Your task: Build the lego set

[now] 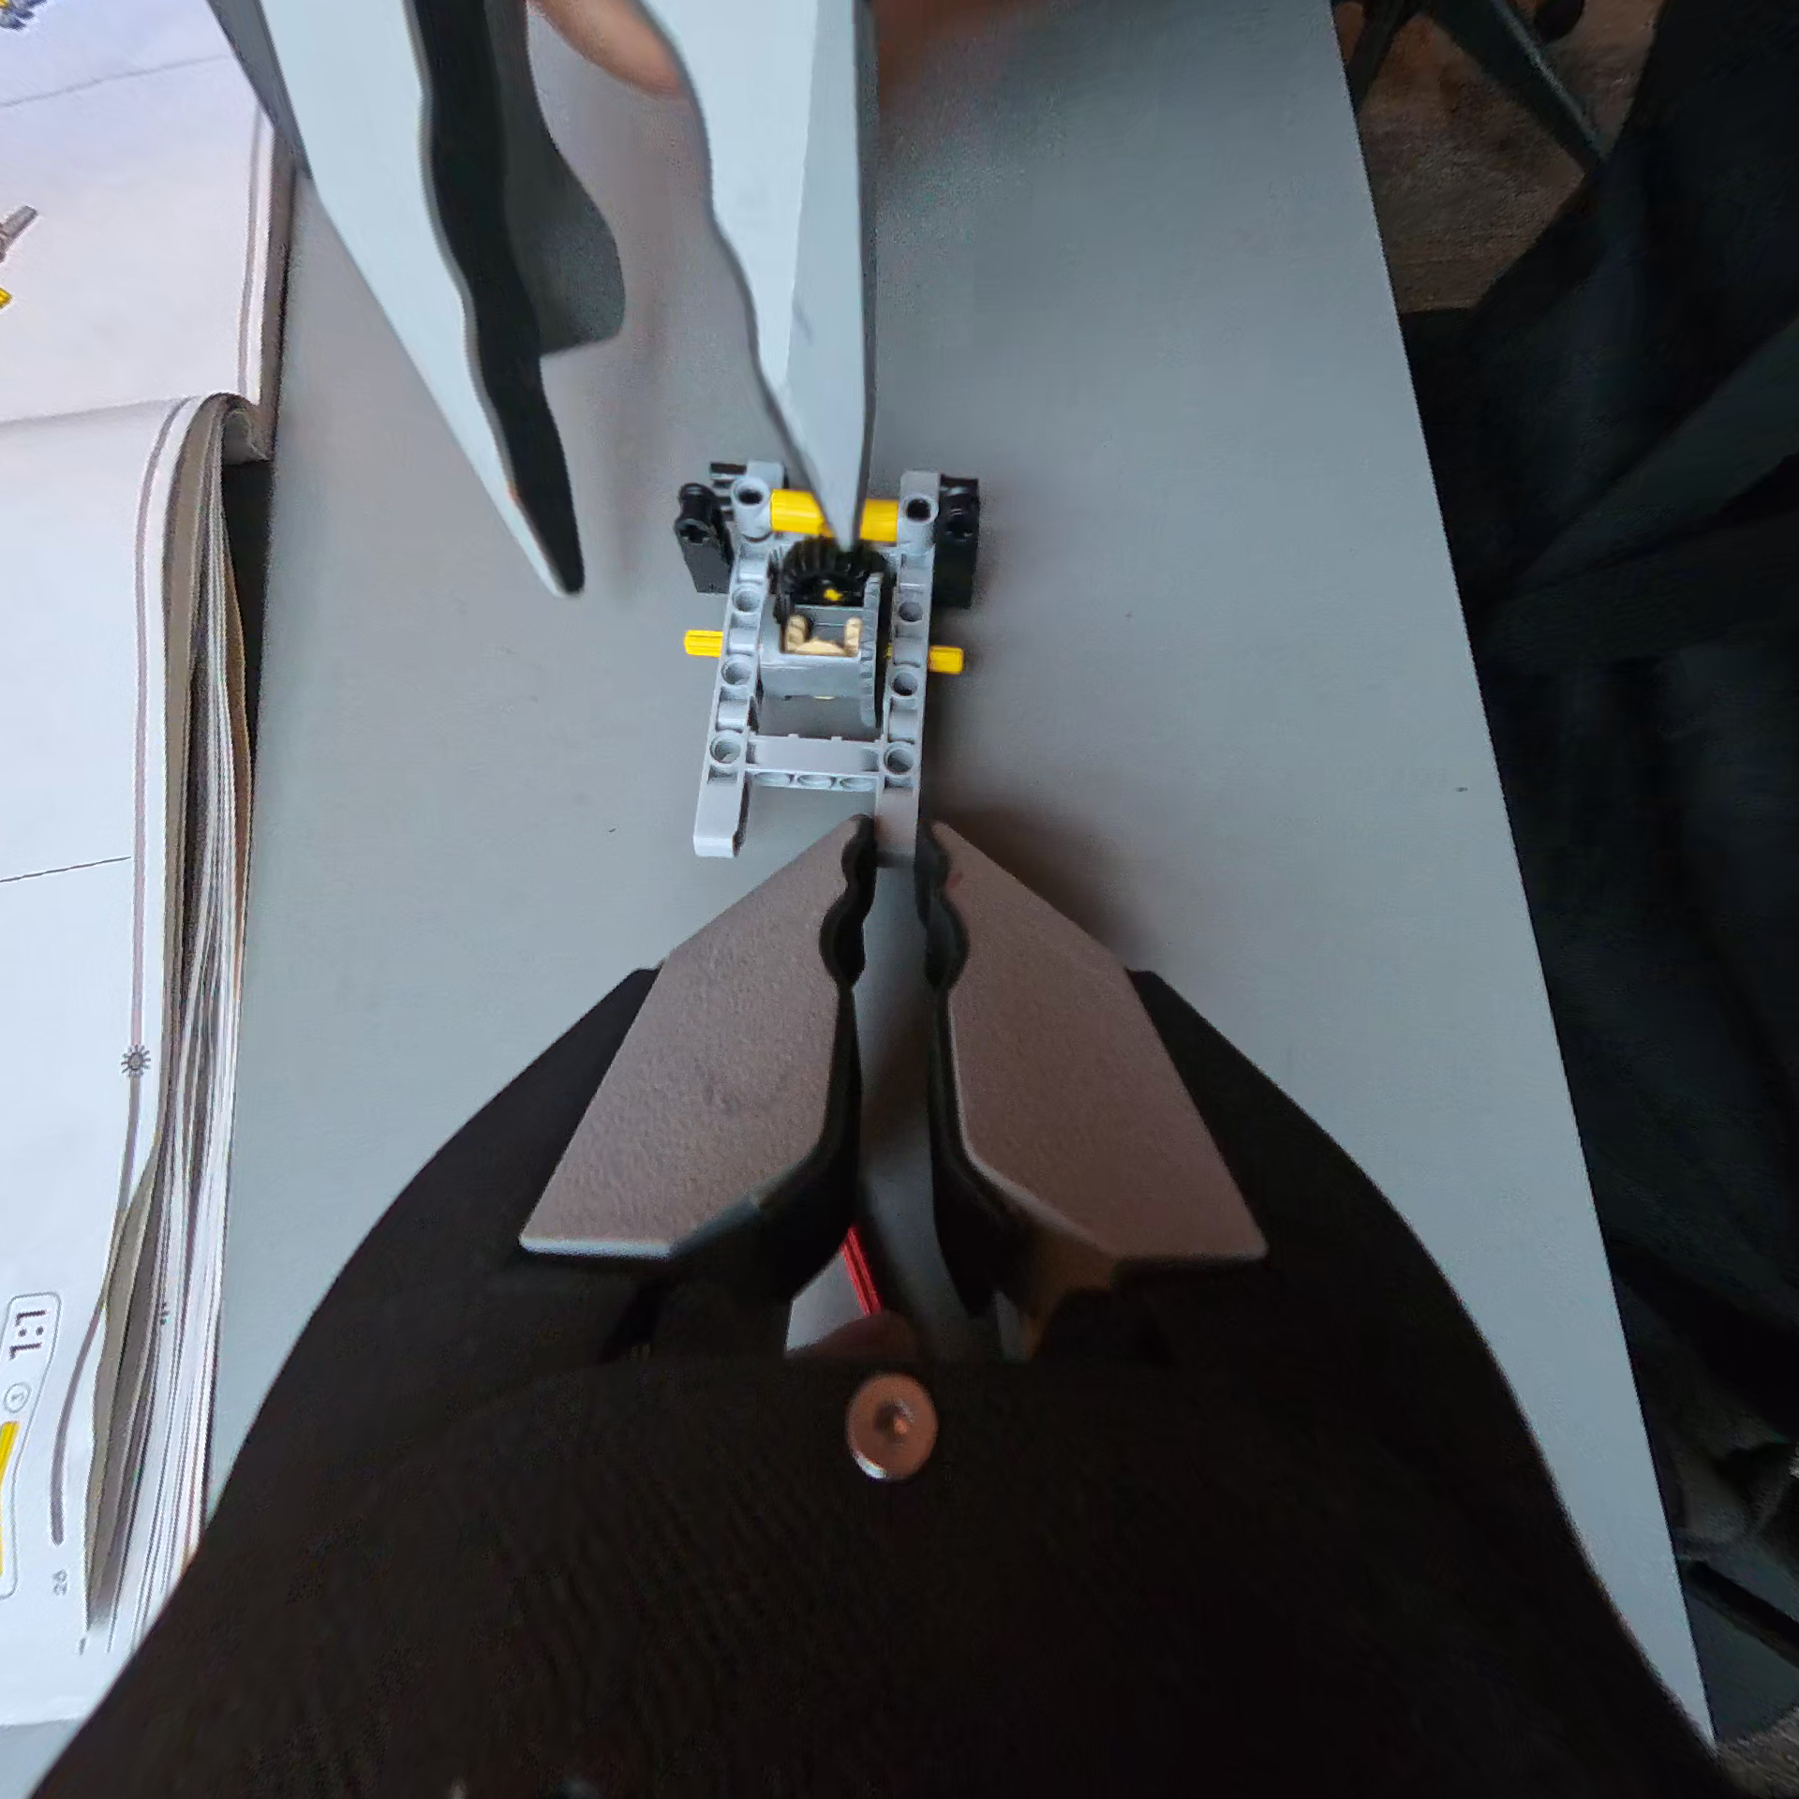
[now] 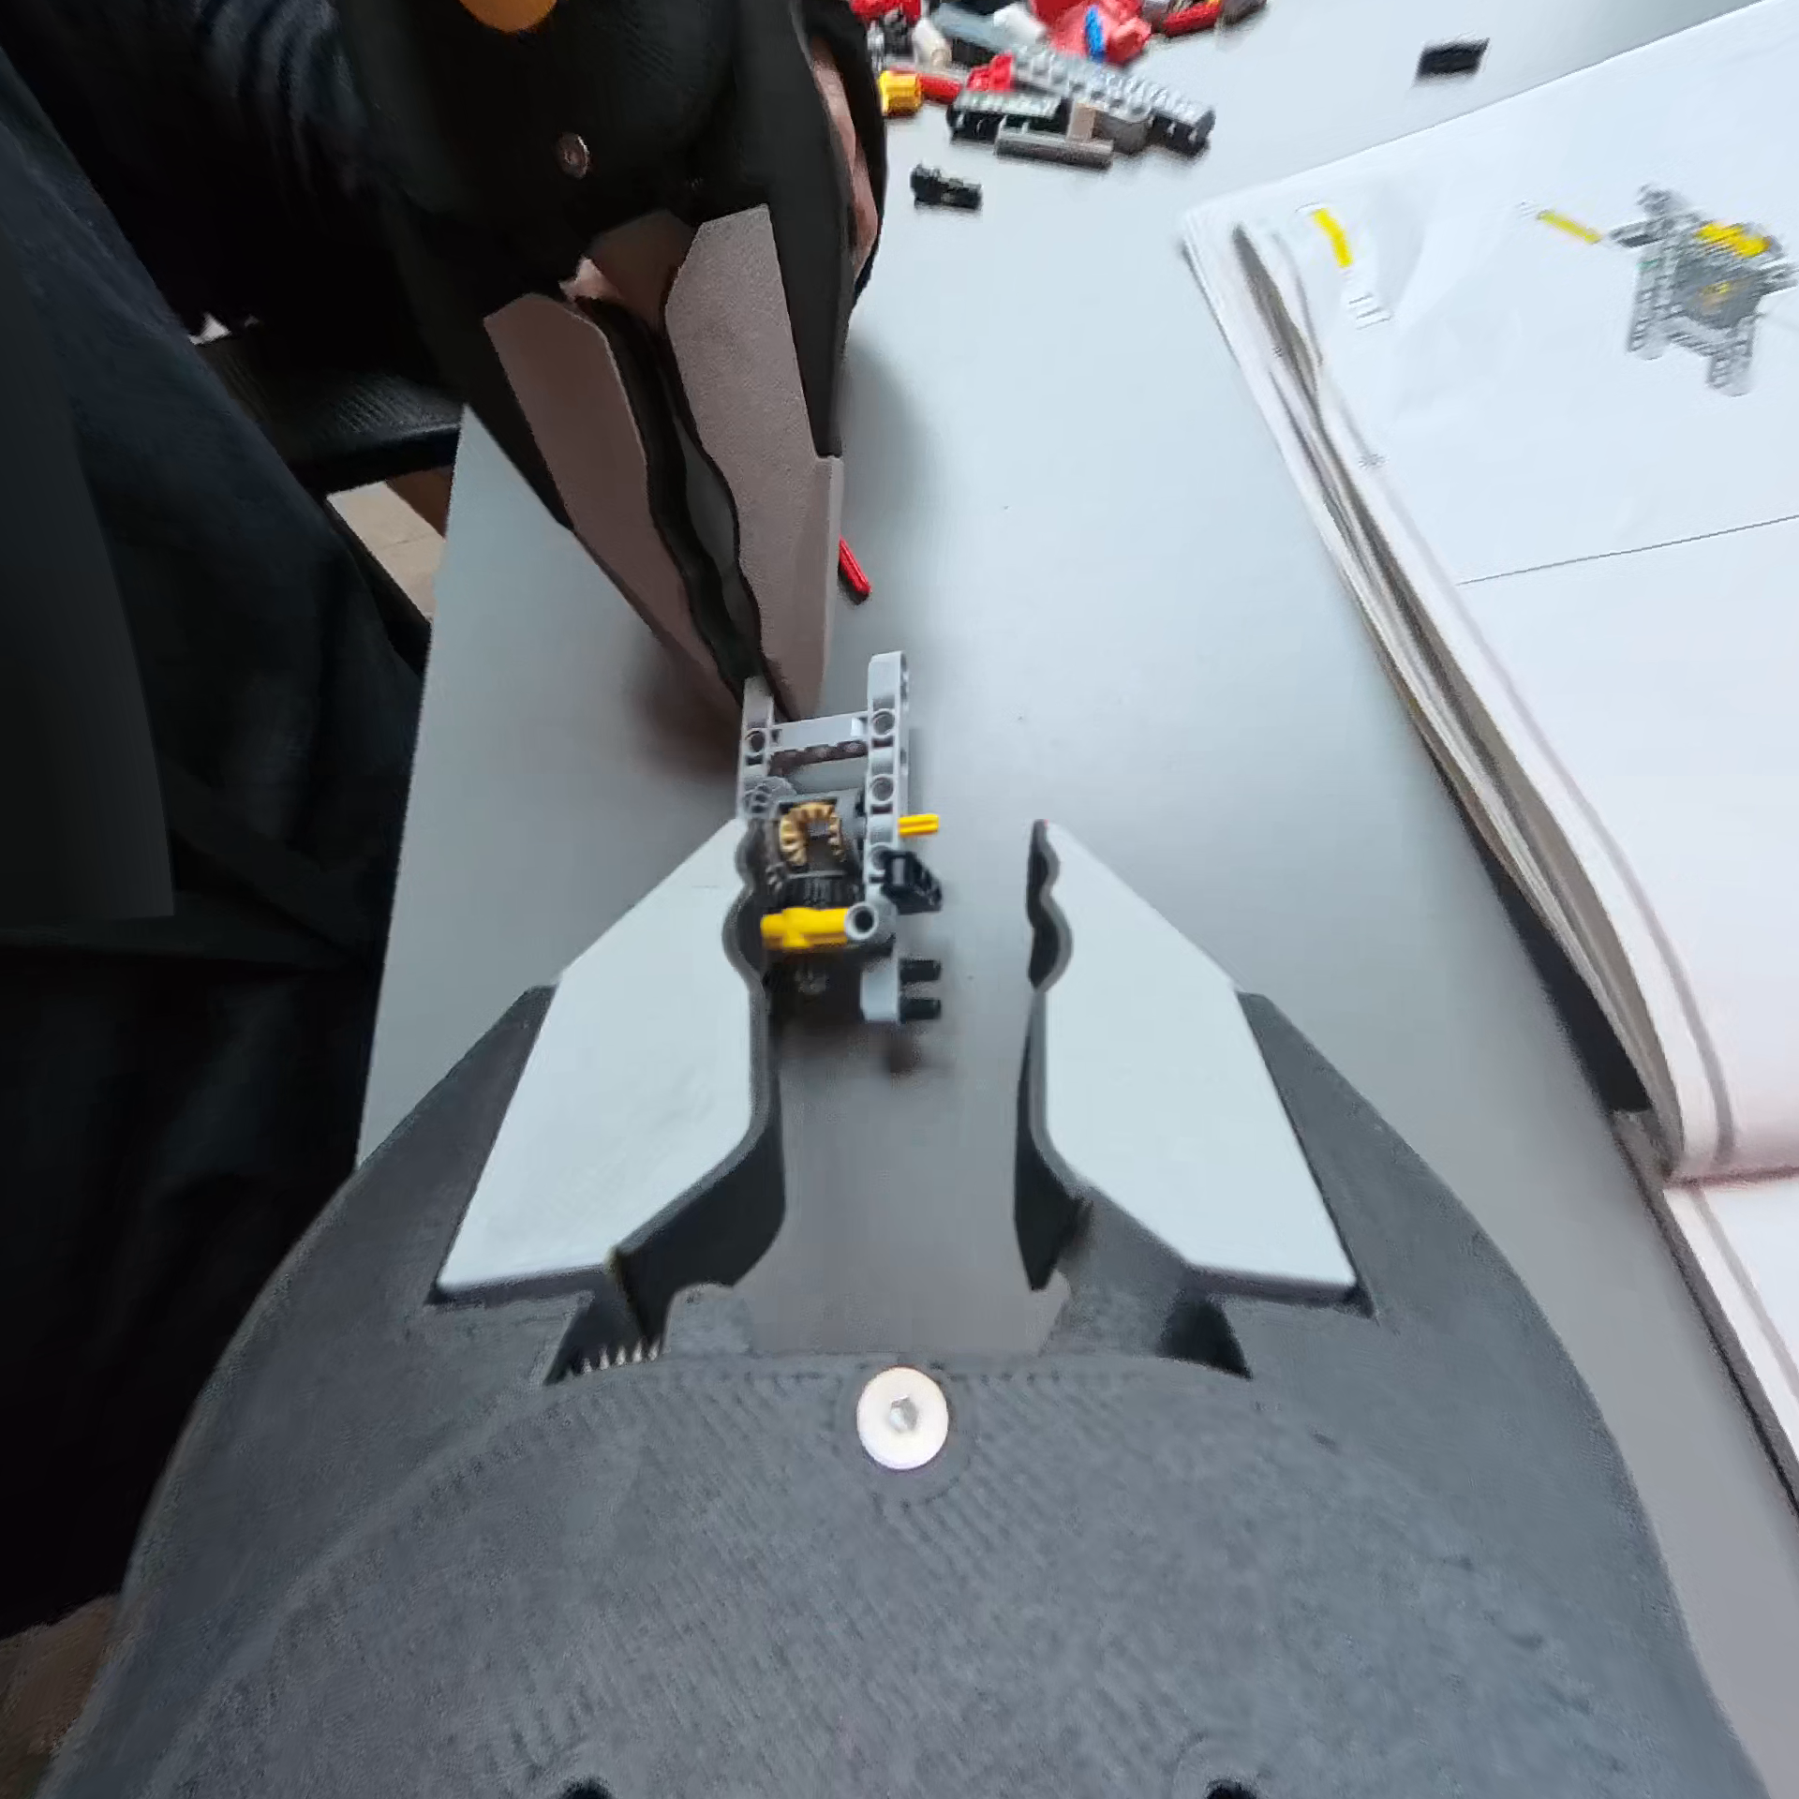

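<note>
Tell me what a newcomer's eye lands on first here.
The small grey Lego frame with yellow pins, mid-table, pinched at one leg by the left gripper. The right gripper stands open around its far end. Beyond, a loose brick pile and an open manual.

The lego frame assembly is lying on the table at the centre of the left wrist view. The left gripper is sitting just below it, touching its lower right arm. The right gripper is reaching in from the upper left. The instruction booklet is lying along the left edge. In the right wrist view, loose lego pieces are lying at the top.
</note>
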